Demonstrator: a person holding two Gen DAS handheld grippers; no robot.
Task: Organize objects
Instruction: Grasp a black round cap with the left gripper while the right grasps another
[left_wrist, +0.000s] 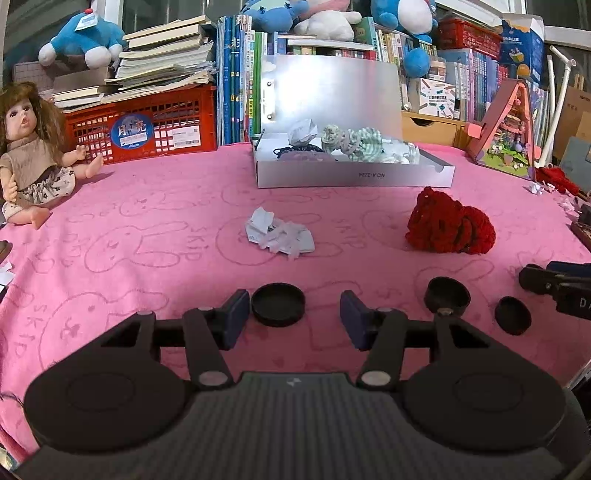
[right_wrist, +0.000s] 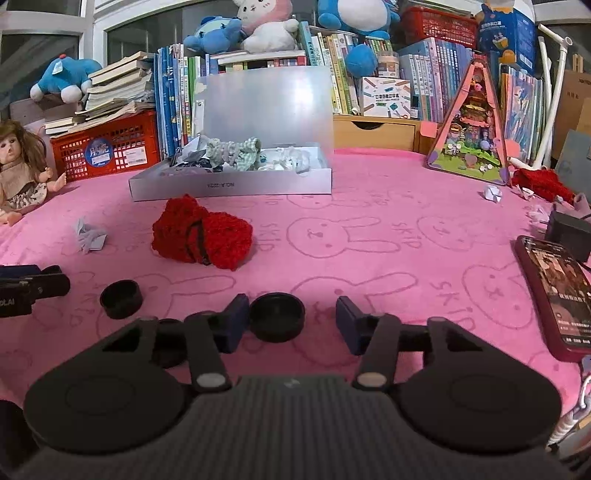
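Both pairs of fingers stand partly spread over the pink desk, gripping nothing: one black cap touches the left gripper's left finger, another black cap touches the right gripper's left finger.

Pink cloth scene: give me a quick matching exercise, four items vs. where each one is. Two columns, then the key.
Items:
1. doll
2. red knitted piece
3. crumpled paper
4. phone

Places:
A. mid-cloth, in front of the open white box
B. right edge of the cloth, screen lit
C. sitting at the far left, beside the red crate
D. on the cloth, right of the paper, in front of the box's right end

Pairs: 1-C, 2-D, 3-A, 4-B
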